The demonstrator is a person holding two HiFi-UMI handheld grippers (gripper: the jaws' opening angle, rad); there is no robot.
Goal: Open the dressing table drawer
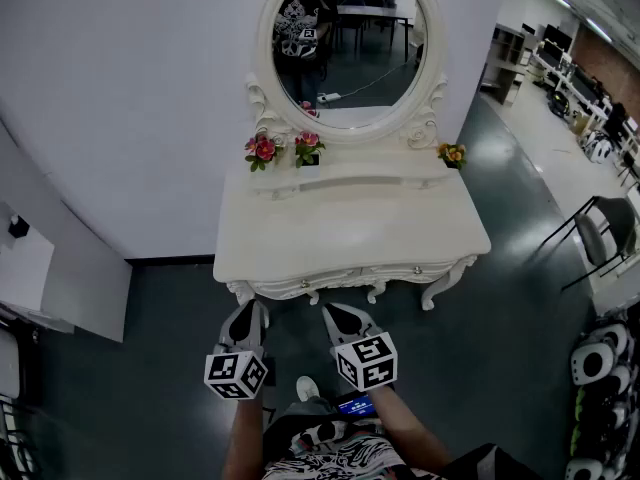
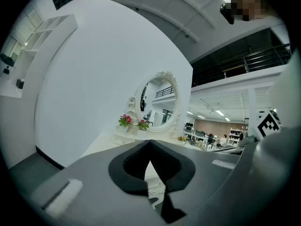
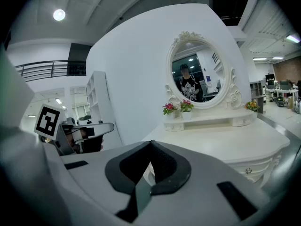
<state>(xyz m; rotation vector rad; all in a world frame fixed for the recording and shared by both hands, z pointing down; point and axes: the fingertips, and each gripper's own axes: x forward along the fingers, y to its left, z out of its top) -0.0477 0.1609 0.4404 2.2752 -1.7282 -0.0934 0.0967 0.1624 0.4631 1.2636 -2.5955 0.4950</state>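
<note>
**A:** What's ahead of you?

**B:** A plain white wall. Against it stands the dressing table, with an oval mirror and a bare white tabletop. I stand at its front. On the left is my left hand-held gripper, its jaws pressed together on nothing. To its right is my right hand-held gripper, likewise closed and empty.

**A:** And the drawer?

**B:** The drawer sits in the carved front under the tabletop's edge, just beyond both tips and roughly between them. Nothing touches it. In the right gripper view its small knob shows low and to the right of my jaws.

**A:** How will you do it well?

**B:** I reckon I should part one pair of jaws first and centre them on the knob. Then I'd close squarely and draw straight back and level, so the drawer doesn't skew and bind.
</note>
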